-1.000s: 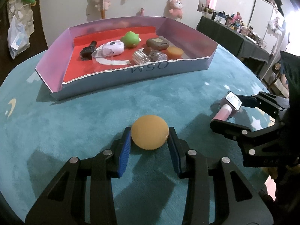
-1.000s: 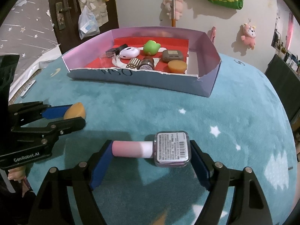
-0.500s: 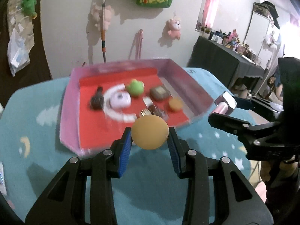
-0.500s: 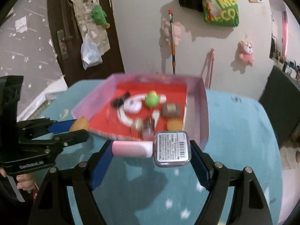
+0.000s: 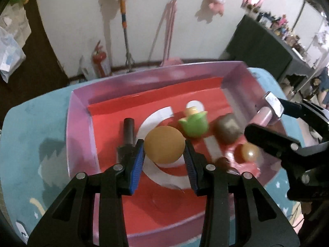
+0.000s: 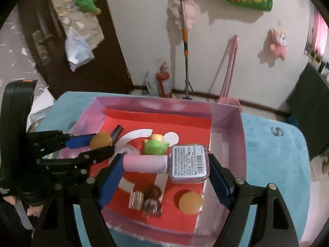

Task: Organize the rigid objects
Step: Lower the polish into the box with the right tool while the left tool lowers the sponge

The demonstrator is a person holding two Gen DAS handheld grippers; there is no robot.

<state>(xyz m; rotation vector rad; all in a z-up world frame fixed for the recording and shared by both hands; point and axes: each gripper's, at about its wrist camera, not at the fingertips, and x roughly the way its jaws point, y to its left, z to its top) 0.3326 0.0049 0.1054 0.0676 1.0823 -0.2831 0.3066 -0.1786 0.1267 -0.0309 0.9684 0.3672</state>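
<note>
a: what has the left gripper (image 5: 164,154) got?
b: its blue pads are closed narrowly on a tan round disc (image 5: 164,144), held above the red floor of the pink-walled box (image 5: 80,135). the disc hides whatever lies straight ahead of the tips.
a: and the right gripper (image 6: 165,169)?
b: spread wide, clamping end to end a pink-capped bottle (image 6: 188,163), its barcode label facing the camera, also over the box.
a: what is past it?
b: a green toy (image 6: 155,146) just beyond the cap, partly covered. below the bottle sit a ribbed silver piece (image 6: 136,199), a clear jar (image 6: 152,206) and a tan puck (image 6: 190,202). a black cylinder (image 6: 116,132) peeks out behind the left gripper's disc.
a: anything unclear?
b: the left view is blurred; a brownish block (image 5: 228,129) ahead and to the right can't be identified.
</note>
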